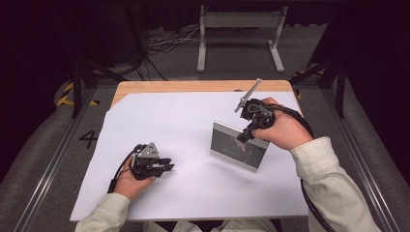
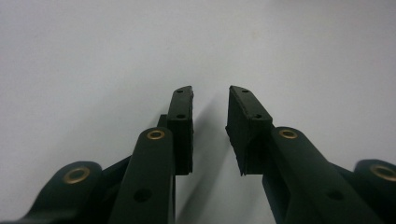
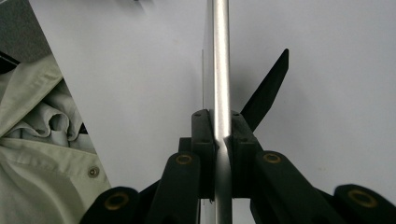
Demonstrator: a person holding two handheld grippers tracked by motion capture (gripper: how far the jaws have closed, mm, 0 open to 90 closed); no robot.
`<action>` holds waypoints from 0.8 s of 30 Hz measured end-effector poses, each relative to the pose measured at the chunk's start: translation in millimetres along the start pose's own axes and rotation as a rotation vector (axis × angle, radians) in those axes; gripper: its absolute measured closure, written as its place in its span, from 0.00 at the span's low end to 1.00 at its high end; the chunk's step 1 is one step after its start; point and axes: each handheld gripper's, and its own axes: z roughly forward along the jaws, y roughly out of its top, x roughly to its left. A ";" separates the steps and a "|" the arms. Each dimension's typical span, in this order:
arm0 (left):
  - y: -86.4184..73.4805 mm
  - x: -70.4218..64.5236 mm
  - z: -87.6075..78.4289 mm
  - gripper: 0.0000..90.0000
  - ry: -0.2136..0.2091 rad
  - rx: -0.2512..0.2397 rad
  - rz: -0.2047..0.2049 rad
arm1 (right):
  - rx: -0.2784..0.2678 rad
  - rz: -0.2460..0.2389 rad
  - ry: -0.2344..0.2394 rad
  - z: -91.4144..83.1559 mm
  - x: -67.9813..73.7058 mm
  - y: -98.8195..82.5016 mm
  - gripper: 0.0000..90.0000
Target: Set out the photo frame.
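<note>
A silver-edged picture frame (image 1: 237, 147) stands upright on the white sheet (image 1: 169, 121), right of the middle. My right gripper (image 1: 244, 137) is shut on its top edge. In the right gripper view the frame's metal edge (image 3: 219, 56) runs straight up from between the pads of that gripper (image 3: 219, 114), and the frame's black back leg (image 3: 268, 88) sticks out to the right. My left gripper (image 1: 167, 166) rests low over the sheet at the front left, pointing right. Its jaws (image 2: 211, 93) stand apart with nothing between them.
The white sheet covers most of a wooden table, whose bare far edge (image 1: 193, 86) shows. A metal stand (image 1: 239, 21) and cables lie on the floor beyond. A pale sleeve (image 3: 37, 140) sits at the left of the right gripper view.
</note>
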 end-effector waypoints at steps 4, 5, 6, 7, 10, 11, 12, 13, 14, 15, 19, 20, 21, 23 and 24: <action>-3.7 0.4 -3.2 0.80 0.008 0.000 -0.008 | 0.010 -0.050 0.004 3.9 1.2 7.2 0.93; -4.5 0.8 -4.0 0.80 0.011 0.001 -0.007 | 0.012 -0.065 0.007 5.2 1.4 8.8 0.93; -5.5 0.7 -4.7 0.80 0.013 0.002 -0.011 | 0.015 -0.080 0.013 6.5 1.6 10.5 0.93; -6.4 0.7 -5.3 0.80 0.012 0.002 -0.015 | 0.016 -0.093 0.016 7.8 1.4 12.0 0.93; -8.4 1.1 -7.5 0.80 0.016 0.003 -0.019 | 0.024 -0.157 0.026 12.2 0.7 17.9 0.93; -8.9 1.2 -8.0 0.80 0.017 0.000 -0.021 | 0.024 -0.157 0.026 12.2 0.7 17.9 0.93; -9.6 1.2 -8.5 0.80 0.020 0.001 -0.024 | 0.025 -0.170 0.029 13.5 0.7 19.3 0.93; -9.8 1.3 -8.7 0.79 0.019 0.001 -0.023 | 0.027 -0.184 0.032 15.0 0.5 20.8 0.93; -10.3 1.1 -8.7 0.79 0.020 0.001 -0.026 | 0.029 -0.189 0.035 15.7 0.9 21.7 0.93; -10.7 1.1 -9.0 0.79 0.020 0.002 -0.028 | 0.026 -0.205 0.037 16.8 1.3 22.9 0.93; -10.9 1.7 -9.4 0.79 0.025 0.003 -0.031 | 0.006 -0.260 0.053 21.3 4.9 26.5 0.93; -10.7 1.9 -9.4 0.79 0.024 0.004 -0.030 | 0.005 -0.270 0.056 22.8 5.9 27.1 0.93; -10.6 1.8 -9.1 0.79 0.022 0.006 -0.032 | 0.010 -0.278 0.059 24.2 6.9 27.6 0.93; -10.3 1.8 -8.7 0.79 0.022 0.007 -0.031 | 0.018 -0.300 0.063 28.0 9.1 28.5 0.93; -10.1 1.8 -8.6 0.79 0.024 0.008 -0.031 | 0.025 -0.308 0.063 29.5 10.1 28.9 0.93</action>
